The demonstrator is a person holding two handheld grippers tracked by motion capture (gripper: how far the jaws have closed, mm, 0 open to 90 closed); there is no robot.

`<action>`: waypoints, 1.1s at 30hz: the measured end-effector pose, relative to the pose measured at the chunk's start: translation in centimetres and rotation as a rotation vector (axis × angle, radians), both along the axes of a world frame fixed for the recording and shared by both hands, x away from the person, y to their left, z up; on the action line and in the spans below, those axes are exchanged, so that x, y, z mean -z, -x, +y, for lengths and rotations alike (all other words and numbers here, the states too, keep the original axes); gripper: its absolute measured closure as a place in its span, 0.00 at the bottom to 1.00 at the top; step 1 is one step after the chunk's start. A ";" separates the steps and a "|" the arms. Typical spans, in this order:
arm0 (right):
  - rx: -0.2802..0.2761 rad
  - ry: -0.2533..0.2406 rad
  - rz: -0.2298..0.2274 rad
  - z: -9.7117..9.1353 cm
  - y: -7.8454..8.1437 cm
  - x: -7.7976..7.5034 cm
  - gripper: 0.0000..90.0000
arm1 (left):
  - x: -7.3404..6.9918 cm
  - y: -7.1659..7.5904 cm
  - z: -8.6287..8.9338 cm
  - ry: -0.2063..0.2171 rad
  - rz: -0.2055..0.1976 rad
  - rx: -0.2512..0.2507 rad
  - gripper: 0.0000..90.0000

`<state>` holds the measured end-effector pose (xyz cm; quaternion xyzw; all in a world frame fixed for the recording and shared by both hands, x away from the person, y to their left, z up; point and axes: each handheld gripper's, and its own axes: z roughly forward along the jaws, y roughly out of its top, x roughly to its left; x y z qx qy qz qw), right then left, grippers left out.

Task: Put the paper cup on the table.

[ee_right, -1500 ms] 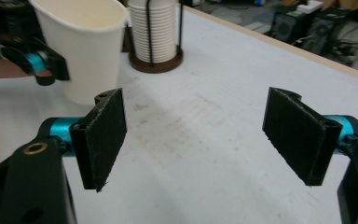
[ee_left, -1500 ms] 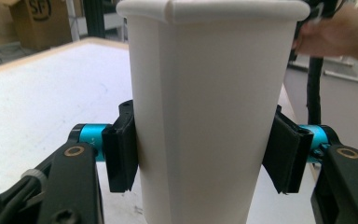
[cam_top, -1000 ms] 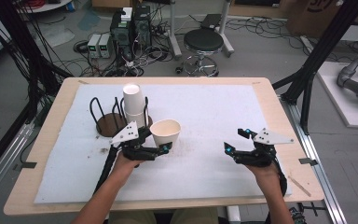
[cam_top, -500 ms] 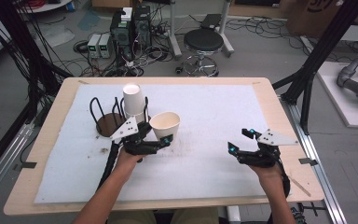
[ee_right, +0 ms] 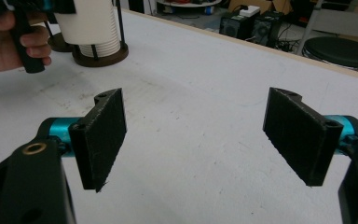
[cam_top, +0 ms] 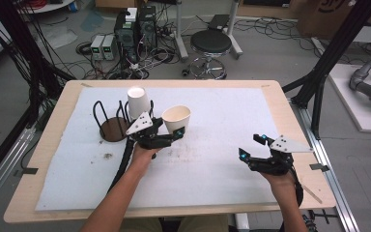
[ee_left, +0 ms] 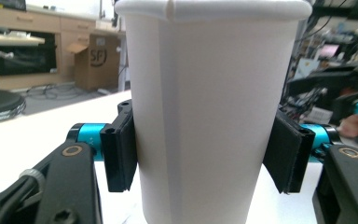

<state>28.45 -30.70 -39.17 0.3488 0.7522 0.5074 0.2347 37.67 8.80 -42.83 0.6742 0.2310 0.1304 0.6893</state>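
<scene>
Cup (ee_left: pixel 209 116) base cropped (tongs (ee_left: pixel 209 158) gripping)

Even, soft indoor light; faint shadows; backgrounds blurred in gripper views

Black left gripper (cam_top: pixel 171 136): teal joints, 2 black padded jaws, grey plate.
</scene>
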 end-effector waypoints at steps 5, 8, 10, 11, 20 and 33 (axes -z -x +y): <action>-0.016 -0.008 0.010 -0.1 0.1 0.0 0.24 | 1.1 -0.5 -1.4 -0.070 0.044 -0.030 0.40; -0.021 -0.011 0.008 -0.2 0.2 0.1 0.24 | 1.7 -0.6 -2.3 -0.098 0.074 -0.039 0.40; -0.021 -0.009 0.009 -0.2 0.2 0.0 0.24 | 1.8 -0.7 -2.5 -0.116 0.082 -0.047 0.40; -0.024 -0.009 0.006 -0.2 0.2 0.0 0.24 | 2.0 -0.7 -2.7 -0.130 0.087 -0.052 0.40; -0.031 -0.019 -0.006 -0.3 0.3 -0.3 0.24 | 2.5 -1.0 -3.9 -0.221 0.128 -0.105 0.40; -0.027 -0.016 -0.008 -0.3 0.5 -0.4 0.24 | 2.0 -1.0 -5.3 -0.386 0.205 -0.141 0.41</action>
